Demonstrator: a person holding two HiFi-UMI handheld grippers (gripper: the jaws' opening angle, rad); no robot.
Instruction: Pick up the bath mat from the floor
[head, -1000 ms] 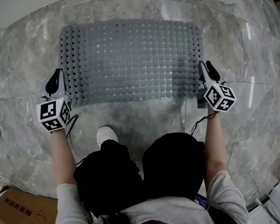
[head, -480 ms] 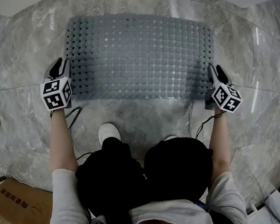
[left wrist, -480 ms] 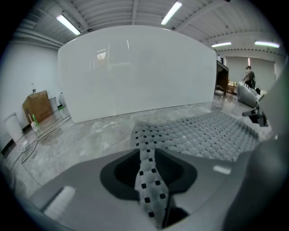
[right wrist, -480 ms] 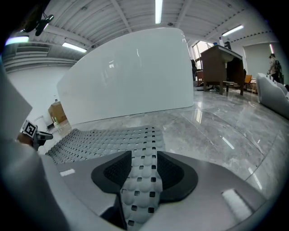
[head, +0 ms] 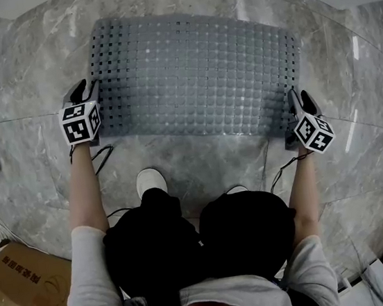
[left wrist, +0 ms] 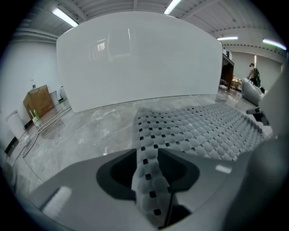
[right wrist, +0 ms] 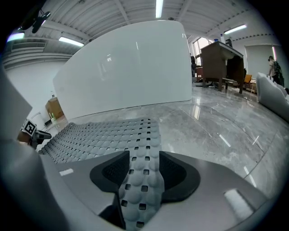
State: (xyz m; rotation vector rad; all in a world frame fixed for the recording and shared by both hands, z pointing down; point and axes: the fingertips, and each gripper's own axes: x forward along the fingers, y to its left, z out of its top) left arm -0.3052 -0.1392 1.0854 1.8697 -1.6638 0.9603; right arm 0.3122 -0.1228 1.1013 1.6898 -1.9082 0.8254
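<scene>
Head view shows the bath mat (head: 195, 71) lying flat on the marble floor (head: 21, 80), at 12 o'clock from the person crouched over it. The left gripper (head: 85, 91) is at the mat's 9 o'clock edge and the right gripper (head: 298, 98) is down by its 4 o'clock corner. Both sets of jaws have just been opening and stand wide. In each gripper view a strip of the mat's perforated edge runs up between them with dark gaps beside it, so neither looks to be pinching it. To my eye the grab itself is the step in hand. I'd want each gripper pushed a little further onto its edge, so more than the outermost rows of holes sit between the pads, and then both closed together. The mat looks soft and floppy, so raising both ends evenly should keep it from sagging out of one side. The shoe (head: 151, 183) at 6 o'clock sits apart from the near edge, so nothing seems to pin the mat down.
</scene>
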